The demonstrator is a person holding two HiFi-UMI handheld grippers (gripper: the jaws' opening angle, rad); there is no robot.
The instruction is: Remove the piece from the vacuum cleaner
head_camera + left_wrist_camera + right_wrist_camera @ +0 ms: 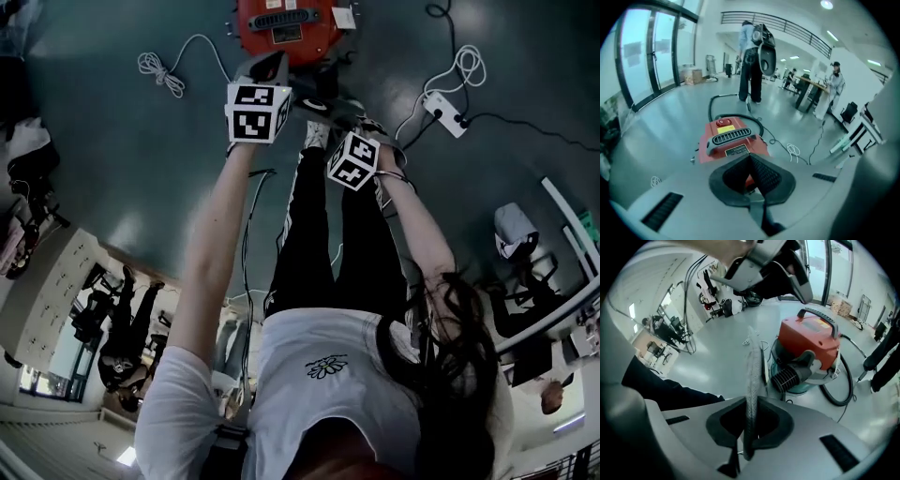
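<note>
Head view: a person is standing on a grey-green floor, looking down past both outstretched arms. The red vacuum cleaner is sitting on the floor just ahead of the person's feet, at the far edge of the visible floor. The left gripper is hovering just above it. The right gripper is hanging beside it, a little nearer the body. A white power strip is lying well apart, towards the floor's right side.

Left gripper view: the pads are meeting at their tips with nothing between them, pointing down at the machine's red top with its switch and vent grille. A black hose is looping behind it.

Right gripper view: these jaws are pressed flat together, holding nothing, and aiming at the machine's side. A carrying handle is arching over the red top. A ribbed black cuff is plugging into the drum below.

Which piece is meant is not certain; the cuff looks likeliest. It is probably stiff, light plastic, and its ribs should give a sure hold across its width. The body may shift when pulled, so steadying the handle seems wise.
</note>
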